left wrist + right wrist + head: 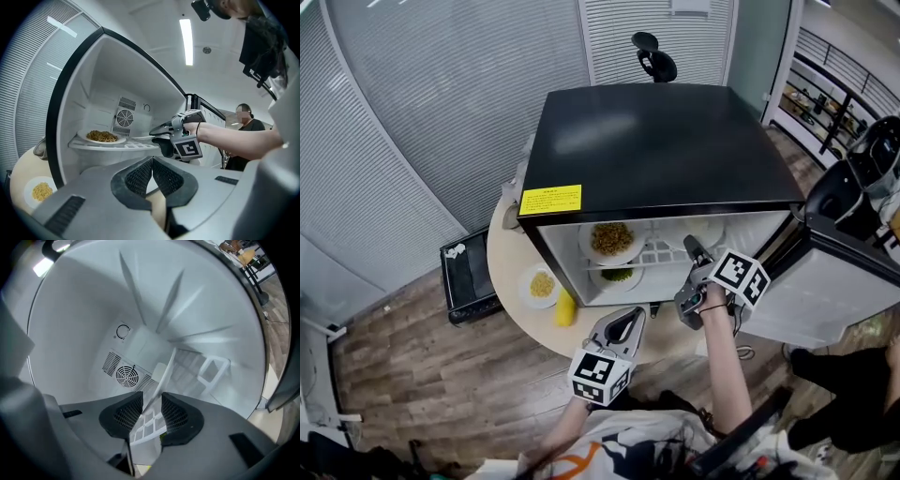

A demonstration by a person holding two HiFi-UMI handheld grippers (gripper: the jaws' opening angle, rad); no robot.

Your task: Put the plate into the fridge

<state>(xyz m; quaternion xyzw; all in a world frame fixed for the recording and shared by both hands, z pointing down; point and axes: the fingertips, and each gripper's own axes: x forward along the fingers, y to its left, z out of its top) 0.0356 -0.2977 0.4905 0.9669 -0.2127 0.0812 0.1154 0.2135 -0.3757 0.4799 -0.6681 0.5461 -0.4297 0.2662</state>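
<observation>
The black-topped fridge (pixel 666 141) stands open on a round table (pixel 511 253). A white empty plate (pixel 165 372) lies on the right of the upper shelf (pixel 213 371), its rim running edge-on between my right gripper's (pixel 151 401) jaws. The pads stand a little apart and do not press on it. From the head view that right gripper (pixel 694 246) reaches into the upper shelf at the plate (pixel 698 232). My left gripper (pixel 152 161) hangs shut and empty in front of the fridge (pixel 630 319), below the right gripper (pixel 152 134).
A plate of noodles (pixel 612 240) takes the left of the upper shelf, and a plate with green food (pixel 617 275) sits below. A plate of yellow food (pixel 542 284) and a yellow object (pixel 566 307) lie on the table. The fridge door (pixel 834 291) hangs open at right.
</observation>
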